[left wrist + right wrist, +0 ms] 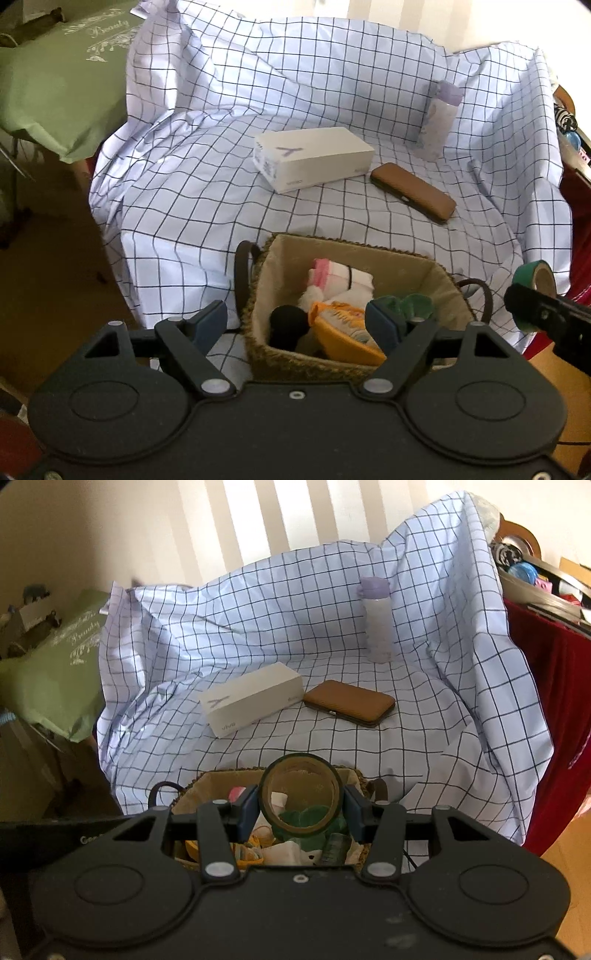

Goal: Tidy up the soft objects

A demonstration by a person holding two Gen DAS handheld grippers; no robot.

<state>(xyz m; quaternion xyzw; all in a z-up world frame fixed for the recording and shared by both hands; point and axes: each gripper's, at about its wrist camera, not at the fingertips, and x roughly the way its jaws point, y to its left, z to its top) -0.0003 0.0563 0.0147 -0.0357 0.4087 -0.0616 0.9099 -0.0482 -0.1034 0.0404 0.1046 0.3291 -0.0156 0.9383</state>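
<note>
Showing right tool [301,812] clamping tape roll [300,795]; left view sideways only.

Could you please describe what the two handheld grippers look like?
Both the left gripper and the right gripper are matte black plastic, with two round embossed discs on a wide body, angular linkage arms joined by silver rivets, and dark blue pads on the fingers. No hands, sleeves or cables show.

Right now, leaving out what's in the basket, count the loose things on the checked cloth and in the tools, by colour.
White: 1, box
Brown: 1, case
Purple: 1, bottle
Green: 1, tape in right tool
Total: 4
</note>
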